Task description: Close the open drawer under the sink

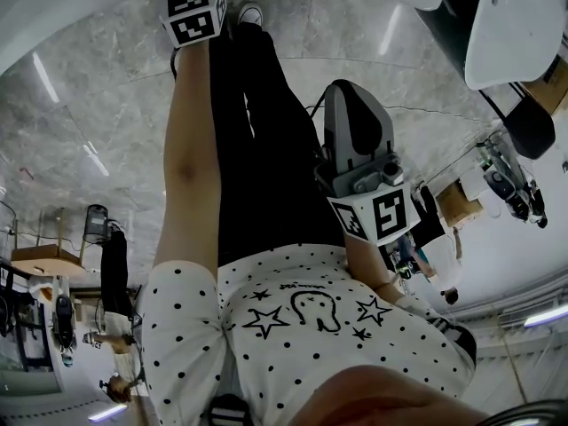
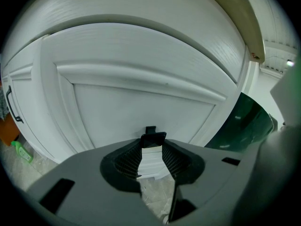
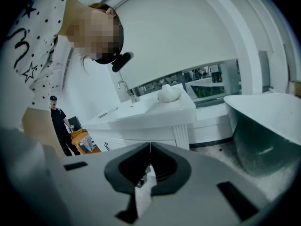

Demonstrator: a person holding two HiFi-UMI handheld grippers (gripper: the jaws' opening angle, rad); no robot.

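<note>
- The drawer front (image 2: 141,102), a white panel with a raised frame, fills the left gripper view just ahead of the left gripper (image 2: 152,147). Whether it stands pulled out or pushed home cannot be told.
- A dark block (image 2: 154,138) sits against that front. The left fingers (image 2: 128,163) close on it from both sides, with a narrow gap between the pads. Whether the block is the drawer's pull is not clear.
- Left of the panel, a neighbouring white front carries a black bar handle (image 2: 10,105).
- Below the fingers lies grey marbled floor (image 2: 157,197), with a green item (image 2: 21,152) on it at the near left, too blurred to name.
- To the right, a dark green tub (image 2: 249,121) stands near the cabinet.
- The right gripper (image 3: 150,147) is well apart from the drawer. In the head view it is beside the person's hip. Its fingers are pressed together with nothing between them.
- The right gripper view looks from farther off at the white tabletop (image 3: 181,109). The sink (image 3: 134,108) is set in it, with a tap (image 3: 123,87) at its far edge and a white rounded object (image 3: 168,93) towards the right end. The fronts beneath are mostly hidden behind the gripper's body.
- In the head view the person wears a spotted white shirt (image 1: 293,327) and black trousers (image 1: 257,149). The left arm (image 1: 191,167) reaches down, and the left gripper's marker cube is at its far end.
- Another person in black (image 3: 59,124) stands at the far left beside an orange thing (image 3: 84,142).
</note>
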